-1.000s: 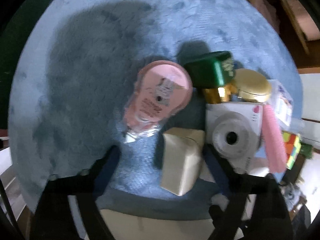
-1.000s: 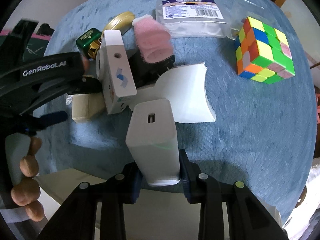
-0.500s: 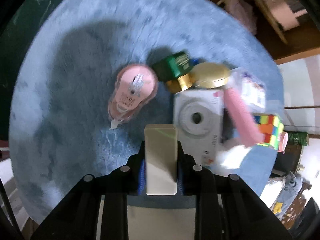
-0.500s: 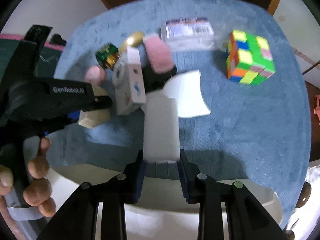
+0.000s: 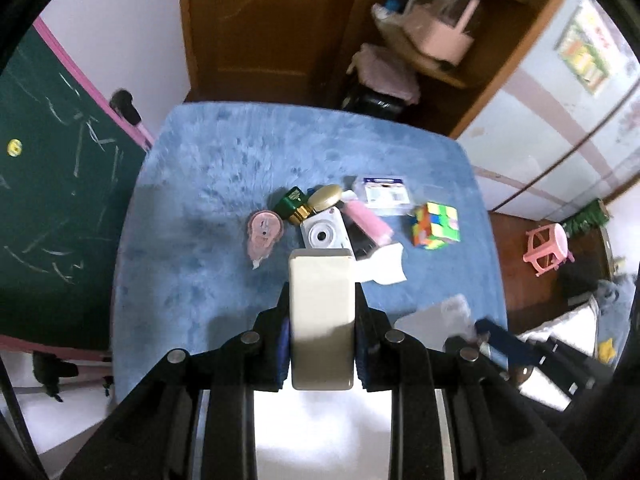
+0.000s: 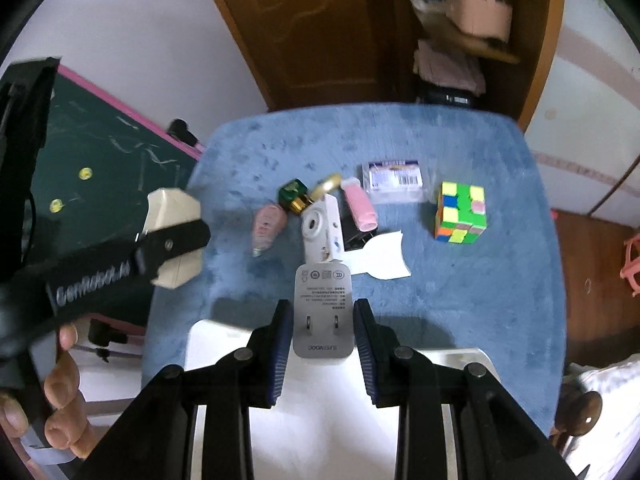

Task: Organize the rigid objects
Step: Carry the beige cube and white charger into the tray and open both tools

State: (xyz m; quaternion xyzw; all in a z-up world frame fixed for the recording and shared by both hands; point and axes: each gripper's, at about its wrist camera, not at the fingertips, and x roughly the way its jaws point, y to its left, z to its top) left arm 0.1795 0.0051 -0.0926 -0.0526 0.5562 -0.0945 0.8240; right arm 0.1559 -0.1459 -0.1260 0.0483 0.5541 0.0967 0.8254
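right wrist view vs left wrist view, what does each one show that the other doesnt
Only the right wrist view shows the printed, two-pinned face of the white plug-in charger clamped in the right gripper, and the person's fingers on the left gripper's handle.

Only the left wrist view shows the pink plastic stool on the floor whole, and the flat front of the cream rectangular block between the left gripper pads.

Both show the blue fuzzy mat, the multicoloured puzzle cube, the white instant camera and the pink correction-tape dispenser.

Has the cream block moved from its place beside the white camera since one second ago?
Yes. The cream block, shut in the left gripper, has risen off the blue mat, away from the white camera.
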